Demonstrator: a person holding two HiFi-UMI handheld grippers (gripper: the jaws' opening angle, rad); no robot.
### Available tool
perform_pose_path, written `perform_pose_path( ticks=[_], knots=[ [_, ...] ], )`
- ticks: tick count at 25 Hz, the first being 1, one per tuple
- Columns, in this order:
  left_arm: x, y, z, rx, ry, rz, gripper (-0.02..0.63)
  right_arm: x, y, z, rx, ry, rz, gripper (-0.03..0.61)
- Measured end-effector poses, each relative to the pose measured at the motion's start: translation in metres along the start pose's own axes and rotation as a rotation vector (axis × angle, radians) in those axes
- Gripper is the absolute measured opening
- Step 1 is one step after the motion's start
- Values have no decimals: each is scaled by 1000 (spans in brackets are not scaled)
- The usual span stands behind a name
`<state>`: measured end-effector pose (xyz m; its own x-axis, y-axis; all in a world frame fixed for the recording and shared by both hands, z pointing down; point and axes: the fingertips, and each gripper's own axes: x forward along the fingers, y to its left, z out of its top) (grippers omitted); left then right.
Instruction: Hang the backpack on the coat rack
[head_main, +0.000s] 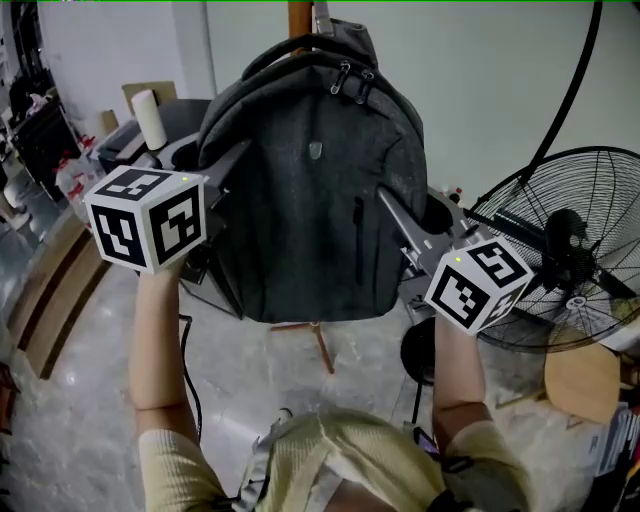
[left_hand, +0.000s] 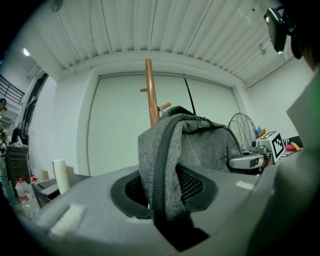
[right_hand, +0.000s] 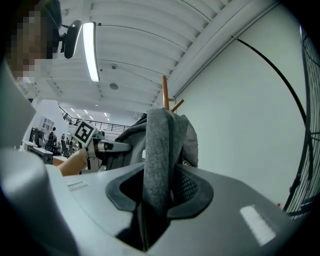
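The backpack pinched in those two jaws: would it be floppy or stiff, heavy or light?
Probably soft: fabric of the backpack folds where the left gripper and right gripper pinch it. It has a rounded shape, so it is likely padded or partly filled. Weight unclear.

no word or number is showing clearly enough to read. the backpack (head_main: 300, 230) is carrying a small badge (head_main: 316, 150), too small to make out. the cubes on the left gripper (head_main: 236, 158) and right gripper (head_main: 386, 196) are showing only black-and-white square markers.
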<state>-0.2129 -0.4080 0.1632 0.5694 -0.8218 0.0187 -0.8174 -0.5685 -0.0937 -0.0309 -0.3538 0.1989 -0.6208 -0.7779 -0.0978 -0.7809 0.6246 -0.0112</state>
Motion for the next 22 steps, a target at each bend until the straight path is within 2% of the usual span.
perform_pose_path(
  ticks=[8, 22],
  knots=[
    [9, 4, -4, -35, 13, -38, 117, 4, -5, -3, 40, 29, 0, 117],
    [24, 9, -14, -91, 13, -43, 117, 11, -19, -10, 37, 56, -14, 117]
  ],
)
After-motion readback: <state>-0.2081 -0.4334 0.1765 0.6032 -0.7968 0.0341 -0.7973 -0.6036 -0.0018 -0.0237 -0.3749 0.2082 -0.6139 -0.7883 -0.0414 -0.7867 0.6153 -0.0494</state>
